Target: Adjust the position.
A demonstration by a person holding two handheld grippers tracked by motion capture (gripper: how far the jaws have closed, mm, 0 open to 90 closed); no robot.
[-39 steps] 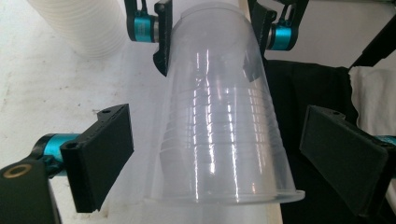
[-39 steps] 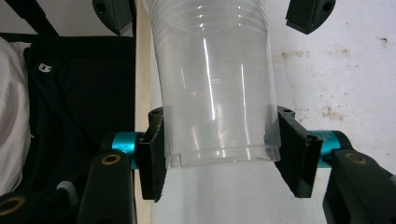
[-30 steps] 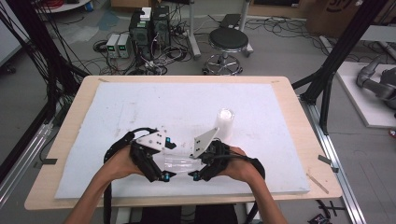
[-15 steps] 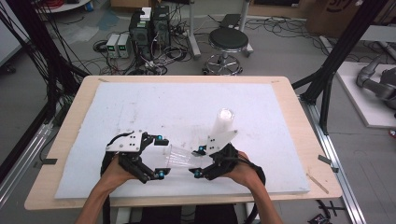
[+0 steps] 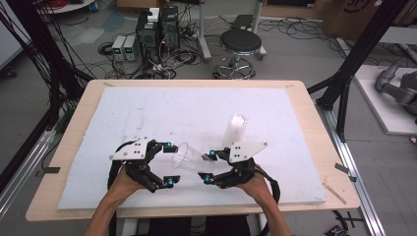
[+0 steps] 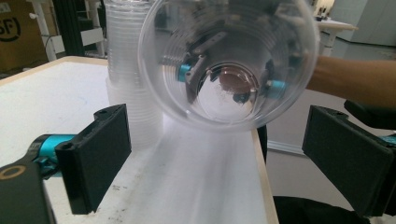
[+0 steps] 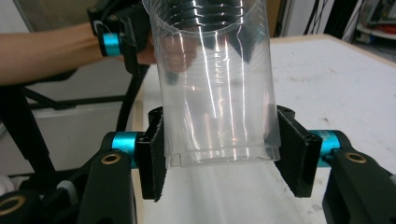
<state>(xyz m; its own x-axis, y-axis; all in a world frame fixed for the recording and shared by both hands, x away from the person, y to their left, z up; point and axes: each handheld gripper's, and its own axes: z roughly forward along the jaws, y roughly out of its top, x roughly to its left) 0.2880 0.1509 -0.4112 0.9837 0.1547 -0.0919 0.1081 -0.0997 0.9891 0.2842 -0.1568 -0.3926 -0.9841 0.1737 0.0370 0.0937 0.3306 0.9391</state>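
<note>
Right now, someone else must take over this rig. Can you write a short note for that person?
Right gripper: shut on the base end of one clear cup, held on its side, mouth toward the left gripper.
Left gripper: open, not touching the cup.
Stack of cups: upright on the white mat, behind the right gripper.
Done: one cup is apart from the stack.
Left: probably set the cup down.

This is a robotics or research lab. The wooden surface carrying a white foam board sits inside a frame of black metal struts. Beyond the fingers, on the grey floor, stand computer towers and small power boxes amid tangled cables, next to a black round stool. Far off to the right of the fingers a grey robot arm lies on a white platform, with a cardboard box behind.
</note>
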